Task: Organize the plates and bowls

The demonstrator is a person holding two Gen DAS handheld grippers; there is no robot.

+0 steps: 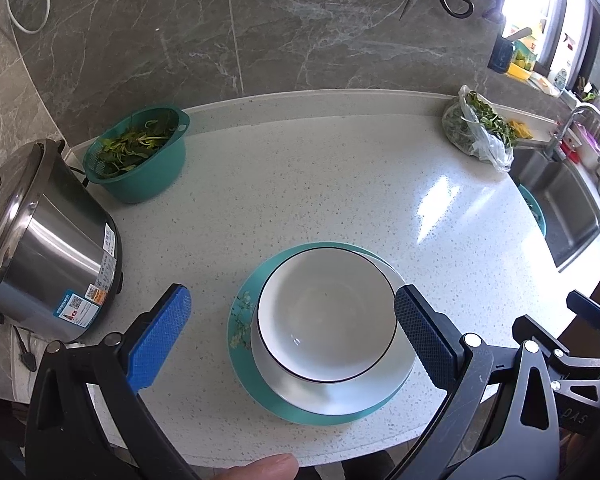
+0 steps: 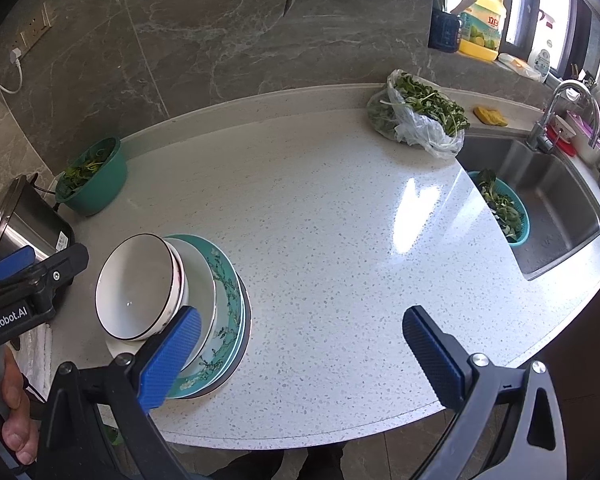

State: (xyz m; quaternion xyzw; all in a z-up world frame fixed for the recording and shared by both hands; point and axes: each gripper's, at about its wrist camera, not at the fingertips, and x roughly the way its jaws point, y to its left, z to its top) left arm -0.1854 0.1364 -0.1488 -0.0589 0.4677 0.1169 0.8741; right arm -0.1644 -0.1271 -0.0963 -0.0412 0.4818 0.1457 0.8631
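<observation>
A white bowl (image 1: 326, 316) with a thin dark rim tops a stack on the speckled counter (image 1: 300, 180). Under it lie a white plate (image 1: 340, 396) and a teal floral plate (image 1: 242, 320). My left gripper (image 1: 292, 294) is open and straddles the bowl. Its right finger (image 1: 420, 328) is at the bowl's rim and its left finger (image 1: 160, 336) stands well clear. In the right wrist view the bowl (image 2: 136, 288) and teal plates (image 2: 224, 292) sit at the left. My right gripper (image 2: 302, 316) is open over bare counter, with its left finger (image 2: 172, 356) in front of the stack.
A steel rice cooker (image 1: 48, 264) and a teal colander of greens (image 1: 140, 156) stand at the left. A plastic bag of greens (image 2: 416, 116) lies at the back right. The sink (image 2: 560, 208) with a teal basket (image 2: 504, 212) and a faucet (image 2: 556, 112) is at the right. A hand (image 2: 14, 408) holds the left gripper.
</observation>
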